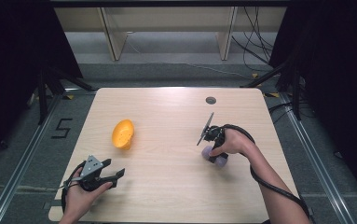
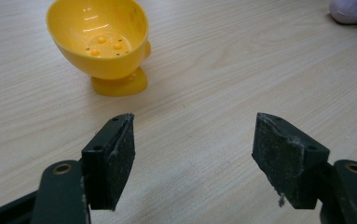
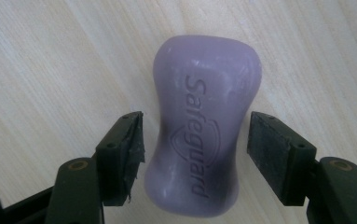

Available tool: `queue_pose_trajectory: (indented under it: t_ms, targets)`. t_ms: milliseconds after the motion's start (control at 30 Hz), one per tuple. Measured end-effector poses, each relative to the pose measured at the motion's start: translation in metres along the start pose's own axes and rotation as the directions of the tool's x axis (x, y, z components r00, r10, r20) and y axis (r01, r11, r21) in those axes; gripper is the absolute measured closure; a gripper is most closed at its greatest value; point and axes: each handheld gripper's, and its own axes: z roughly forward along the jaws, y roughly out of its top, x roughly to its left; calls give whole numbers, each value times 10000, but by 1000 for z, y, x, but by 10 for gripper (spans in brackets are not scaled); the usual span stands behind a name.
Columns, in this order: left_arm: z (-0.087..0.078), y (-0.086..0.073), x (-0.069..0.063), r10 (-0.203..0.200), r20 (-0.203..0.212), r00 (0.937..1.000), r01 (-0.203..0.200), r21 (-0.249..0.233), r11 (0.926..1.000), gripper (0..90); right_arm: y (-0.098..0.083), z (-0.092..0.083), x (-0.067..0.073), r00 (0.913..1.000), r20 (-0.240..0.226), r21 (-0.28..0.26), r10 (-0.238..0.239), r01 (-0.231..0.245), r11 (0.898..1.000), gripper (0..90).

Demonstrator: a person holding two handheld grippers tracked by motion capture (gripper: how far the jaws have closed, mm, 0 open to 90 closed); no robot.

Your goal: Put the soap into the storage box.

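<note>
A pale wood-grain tabletop (image 1: 167, 186) stands on grey floor between black curtains. At its four o'clock lies a smooth, waisted lilac soap bar (image 3: 204, 130), between the spread right hand-held gripper (image 3: 195, 140), untouched. The left hand-held gripper (image 2: 192, 154), spread and holding nothing, faces a glossy yellow plastic perforated cup (image 2: 102, 42) at nine o'clock.

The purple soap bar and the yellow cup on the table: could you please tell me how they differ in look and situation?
The purple soap bar is a solid, waisted block stamped "Safeguard"; the yellow cup is a hollow footed bowl with small holes in its bottom. The soap bar lies flat; the cup leans tilted. The soap bar sits between the open jaws of the right tool, whereas the cup stands beyond the left tool, untouched. Both rest on the wooden table.
</note>
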Motion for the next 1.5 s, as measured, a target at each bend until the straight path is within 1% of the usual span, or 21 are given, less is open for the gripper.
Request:
queue_pose_trajectory:
  t_ms: [100, 200, 267, 433, 467, 667, 833, 1000, 1033, 1067, 1133, 1200, 1233, 1267, 1300, 1333, 1367, 1400, 1433, 1467, 1500]
  targets:
    - [0, 0, 0, 8, 16, 10000, -8, 3, 10000, 292, 3, 5, -2, 9992, 10, 71, -408, 408, 9991, 378]
    - [0, 0, 1, 250, 7, 9997, -250, 62, 9997, 292, 4, 6, -1, 9993, 68, 138, -361, 360, 9993, 385]
    - [0, 0, 1, 174, -4, 9998, -174, 65, 9998, 292, 4, 7, -1, 9985, 93, 183, -538, 536, 9984, 395]
    - [0, 0, 0, 66, 28, 10000, -67, 55, 10000, 292, 5, 10, 0, 9987, 87, 383, -503, 499, 9980, 425]
    - [0, 0, 0, 84, 29, 10000, -84, 61, 9999, 292, 5, 12, -1, 9971, 101, 297, -753, 750, 9967, 431]
    - [0, 0, 0, 149, 45, 9999, -149, 82, 9999, 293, 6, 13, -1, 9972, 34, 323, -753, 752, 9966, 473]
    - [0, 0, 0, 63, 45, 10000, -63, 53, 10000, 295, 4, 12, 2, 9963, 326, 329, -790, 779, 9964, 497]
    - [-1, 1, 0, 250, -46, 9997, -250, 72, 9997, 295, -3, 11, 3, 9973, 364, -193, -637, 644, 9977, 498]
    - [-1, 0, 0, 143, -43, 9999, -142, 68, 9999, 296, -7, 11, 1, 9967, 366, -432, -731, 746, 9963, 499]
    - [-1, 0, 0, 74, -54, 10000, -74, 48, 10000, 296, -9, 9, 3, 9980, 339, -496, -534, 551, 9972, 498]
    - [-1, 0, 0, 52, 14, 10000, -52, 21, 10000, 297, -18, 8, 3, 9997, -54, -1316, -242, 233, 9910, 499]
    - [-1, 0, 0, 72, 6, 10000, -72, 17, 10000, 298, -26, 5, 2, 9981, -615, -2162, 29, -162, 9762, 499]
    - [-1, 1, 0, 104, -2, 9999, -104, 7, 9999, 298, -32, 3, 1, 9946, -896, -2684, 520, -744, 9604, 499]
    - [-1, 1, 0, 222, 4, 9998, -222, 15, 9998, 299, -36, 0, 1, 9846, -1370, -3068, 1089, -1467, 9404, 499]
    - [-1, 1, 0, 211, -1, 9998, -211, -36, 9998, 300, -40, -2, 0, 9773, -1722, -3441, 1235, -1772, 9220, 500]
    - [-1, 1, 0, 206, 1, 9998, -206, -42, 9998, 301, -46, -5, -1, 9510, -2535, -3987, 1773, -2697, 8765, 499]
    - [-1, 1, -1, 111, 16, 9999, -111, -57, 9999, 302, -51, -5, 0, 9324, -2967, -4549, 2064, -3280, 8280, 500]
    - [-1, 1, -1, 95, 10, 10000, -95, -56, 9999, 303, -61, -8, 3, 8920, -3934, -5563, 2226, -4237, 7149, 500]
    - [-1, 1, -1, 87, 9, 10000, -87, -64, 9999, 303, -61, -8, 3, 8920, -3934, -5563, 2226, -4237, 7149, 500]
    - [-1, 1, -1, 88, 8, 10000, -88, -66, 9999, 304, -65, -9, 7, 8619, -4607, -5863, 2119, -4748, 6564, 500]
    - [0, 1, -1, 95, 9, 10000, -95, -61, 9999, 304, -72, -8, 10, 8327, -5343, -6414, 1451, -5113, 5720, 500]
